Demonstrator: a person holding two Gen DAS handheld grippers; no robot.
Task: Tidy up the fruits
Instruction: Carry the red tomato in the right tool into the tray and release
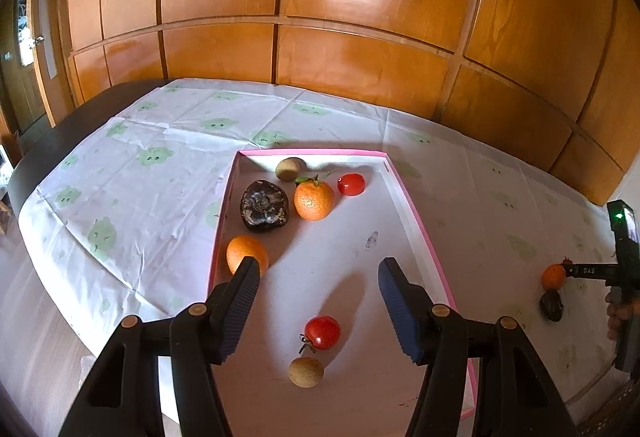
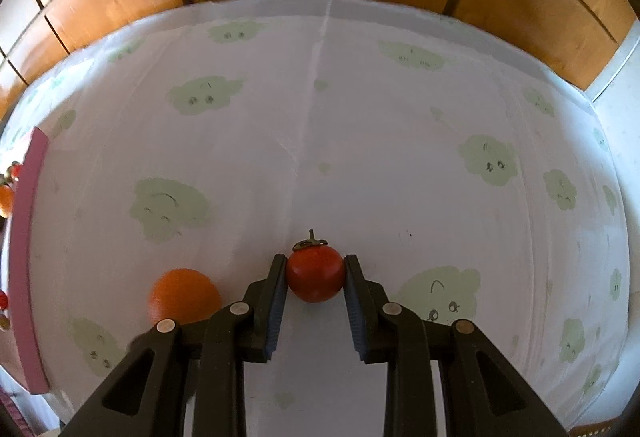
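A pink-rimmed white tray [image 1: 416, 213] holds two oranges [image 1: 314, 199] [image 1: 247, 254], two red tomatoes [image 1: 351, 184] [image 1: 322, 332], two small brown fruits [image 1: 288, 168] [image 1: 306, 371] and a dark wrinkled fruit [image 1: 264, 205]. My left gripper [image 1: 318, 271] is open above the tray's near part, empty. My right gripper [image 2: 316, 279] is shut on a red tomato [image 2: 316, 275] just above the tablecloth. An orange [image 2: 184, 295] lies on the cloth to its left. In the left wrist view the right gripper [image 1: 568, 269] shows by an orange [image 1: 554, 276] and a dark fruit [image 1: 552, 305].
The table carries a white cloth with green cloud prints [image 2: 360, 117]. A wooden panelled wall [image 1: 320, 17] stands behind the table. The tray's pink edge [image 2: 30, 237] shows at the left of the right wrist view. A dark bare table part [image 1: 80, 121] lies at the far left.
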